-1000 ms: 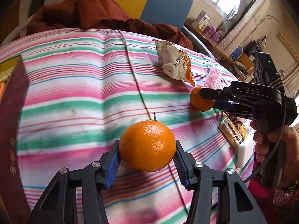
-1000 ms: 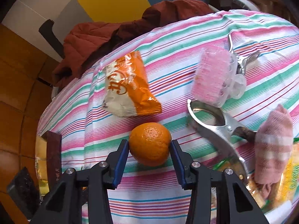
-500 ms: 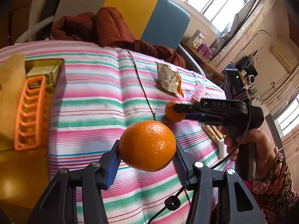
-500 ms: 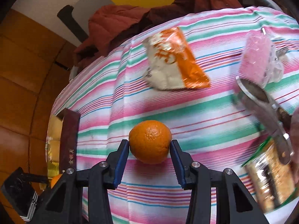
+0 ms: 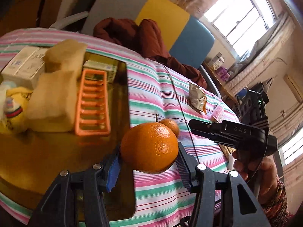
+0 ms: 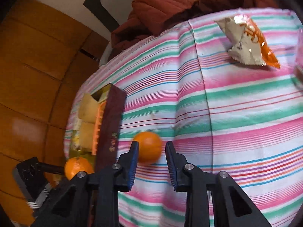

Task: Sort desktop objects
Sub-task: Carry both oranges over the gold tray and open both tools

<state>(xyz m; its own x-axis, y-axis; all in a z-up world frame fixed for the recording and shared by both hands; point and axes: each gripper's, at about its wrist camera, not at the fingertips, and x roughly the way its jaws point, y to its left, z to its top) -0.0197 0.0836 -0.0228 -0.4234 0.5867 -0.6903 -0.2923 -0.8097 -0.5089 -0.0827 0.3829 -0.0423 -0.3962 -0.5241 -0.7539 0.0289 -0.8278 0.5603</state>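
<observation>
Left gripper (image 5: pixel 149 162): fingers clamped on a large round orange with a short stalk (image 5: pixel 149 147), blue pads pressed against both of its sides. The fruit is held in the air, over the near right edge of the dark maroon open box (image 6: pixel 111 123) with the shiny golden inside, where that edge meets the striped pink, green and white cloth on the desk (image 5: pixel 151 87).

Right gripper (image 6: pixel 151 149): fingers have just been closing. A smaller round orange (image 6: pixel 148 147) sits between the fingertips, blurred. The left pad is at its side; a strip of cloth shows between the fruit and the right pad, so there is no firm hold. In the left wrist view this fruit shows just behind the large one.

Box contents: orange plastic slatted rack (image 5: pixel 92 102), beige sponge blocks (image 5: pixel 55 98) beside it, white cartons (image 5: pixel 24 64) behind them.

Far side of the desk: white and orange crinkled snack bag (image 6: pixel 246 43), lying flat, well apart from both fruits. A rust-red padded jacket (image 5: pixel 132 32) is bunched at the far edge.
</observation>
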